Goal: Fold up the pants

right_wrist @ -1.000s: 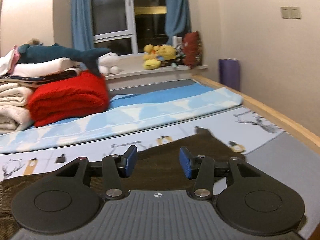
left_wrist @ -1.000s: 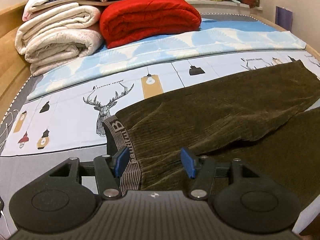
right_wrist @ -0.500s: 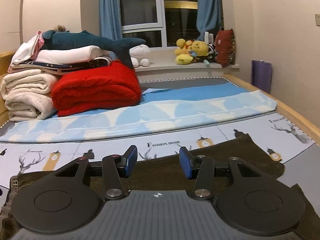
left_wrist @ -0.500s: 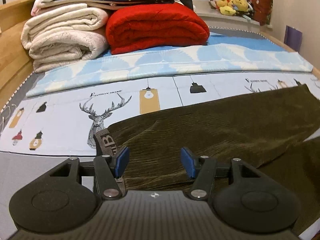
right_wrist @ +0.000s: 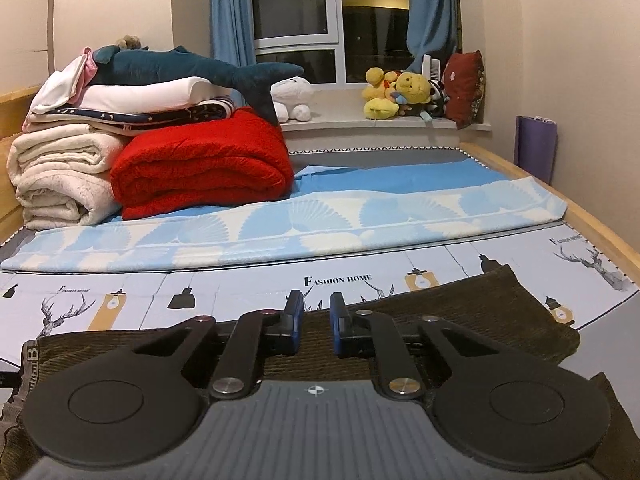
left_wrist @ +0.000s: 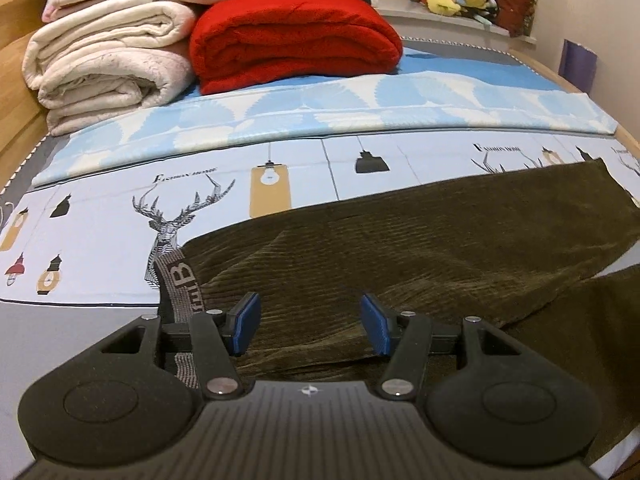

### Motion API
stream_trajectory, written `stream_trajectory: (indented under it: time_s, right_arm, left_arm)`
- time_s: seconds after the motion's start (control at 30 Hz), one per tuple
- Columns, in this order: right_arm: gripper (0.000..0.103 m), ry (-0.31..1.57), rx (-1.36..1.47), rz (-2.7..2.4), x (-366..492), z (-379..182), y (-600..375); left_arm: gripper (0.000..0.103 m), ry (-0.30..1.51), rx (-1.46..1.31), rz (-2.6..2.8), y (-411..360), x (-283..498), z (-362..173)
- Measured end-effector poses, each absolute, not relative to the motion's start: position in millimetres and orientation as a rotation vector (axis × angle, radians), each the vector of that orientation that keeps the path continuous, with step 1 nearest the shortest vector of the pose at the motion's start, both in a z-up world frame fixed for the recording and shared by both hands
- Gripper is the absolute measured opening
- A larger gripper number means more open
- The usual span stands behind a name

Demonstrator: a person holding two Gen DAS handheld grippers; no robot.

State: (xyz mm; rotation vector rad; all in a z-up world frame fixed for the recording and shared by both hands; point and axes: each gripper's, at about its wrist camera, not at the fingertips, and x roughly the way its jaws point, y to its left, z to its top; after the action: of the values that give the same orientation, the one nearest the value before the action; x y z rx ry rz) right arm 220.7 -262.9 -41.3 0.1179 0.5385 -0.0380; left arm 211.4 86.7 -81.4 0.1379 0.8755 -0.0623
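Dark olive corduroy pants (left_wrist: 400, 248) lie flat across the printed bed sheet, with the grey lettered waistband (left_wrist: 180, 284) at the left and the legs running right. My left gripper (left_wrist: 308, 322) hovers low over the waist end, just right of the waistband. It is open, with fabric below the pads and nothing pinched. In the right wrist view the pants (right_wrist: 460, 304) stretch across below my right gripper (right_wrist: 316, 320). Its jaws are closing and only a narrow gap is left. The pants' far edge shows in that gap, and the pads do not visibly press on it.
At the head of the bed are a folded red blanket (left_wrist: 292, 40) and stacked cream blankets (left_wrist: 108, 60), with a plush shark (right_wrist: 180, 68) on top. A blue-and-white cover (left_wrist: 320, 120) crosses the bed. Plush toys (right_wrist: 396, 96) sit on the sill. The wooden bed rail (right_wrist: 592, 224) runs along the right.
The right gripper's jaws have drawn from a wide gap to a narrow one, after it swung left along the pants. The left gripper has slid along the waist end.
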Motion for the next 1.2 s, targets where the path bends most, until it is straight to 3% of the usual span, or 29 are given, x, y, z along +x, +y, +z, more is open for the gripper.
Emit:
stream_trajectory:
  time_s: [0.07,0.13,0.2,0.33,0.4,0.5,0.63,0.8,0.87,0.93,1.0,1.2]
  right_arm:
    - [0.015,0.545,0.125,-0.033,220.8,-41.3,-263.4]
    - [0.015,0.558,0.136,-0.027,220.6,-41.2,-265.1]
    - [0.015,0.568,0.145,-0.027,220.6,-40.7,-267.1]
    - [0.015,0.552,0.174,-0.05,217.3,-37.1,-275.6]
    - [0.001,0.541,0.21,-0.073,216.5,-36.2,-283.3]
    - [0.0,0.555,0.256,-0.094,218.9,-38.2,-290.6]
    - [0.001,0.586,0.289,-0.079,221.3,-40.9,-292.2]
    - [0.001,0.611,0.315,-0.077,225.9,-42.0,-294.2]
    - [0.001,0.612,0.312,-0.071,228.1,-42.4,-294.3]
    - [0.001,0.621,0.308,-0.07,231.1,-44.1,-294.8]
    - [0.001,0.629,0.31,-0.074,234.1,-47.1,-296.4]
    - [0.001,0.651,0.297,-0.097,240.6,-55.4,-299.1]
  left_arm:
    - [0.045,0.877,0.153,-0.078,82.7,210.5,-83.4]
    - [0.011,0.864,0.161,-0.092,80.9,209.2,-82.9]
    - [0.0,0.852,0.116,-0.087,86.7,210.4,-79.4]
    - [0.0,0.888,-0.014,-0.05,106.4,227.2,-78.2]
    - [0.0,0.933,0.016,-0.033,107.8,249.4,-86.3]
    - [0.0,0.909,0.046,0.018,114.1,282.0,-88.0]
    - [0.005,0.712,-0.025,0.182,140.9,291.9,-98.2]
    - [0.006,0.818,-0.046,0.217,164.5,324.7,-142.8]
    - [0.019,0.825,-0.07,0.157,169.5,336.8,-147.7]
    - [0.055,0.792,-0.023,0.112,167.9,345.1,-150.7]
    - [0.068,0.761,0.083,0.093,160.6,353.0,-159.3]
    - [0.073,0.856,0.201,0.047,158.9,384.9,-207.8]
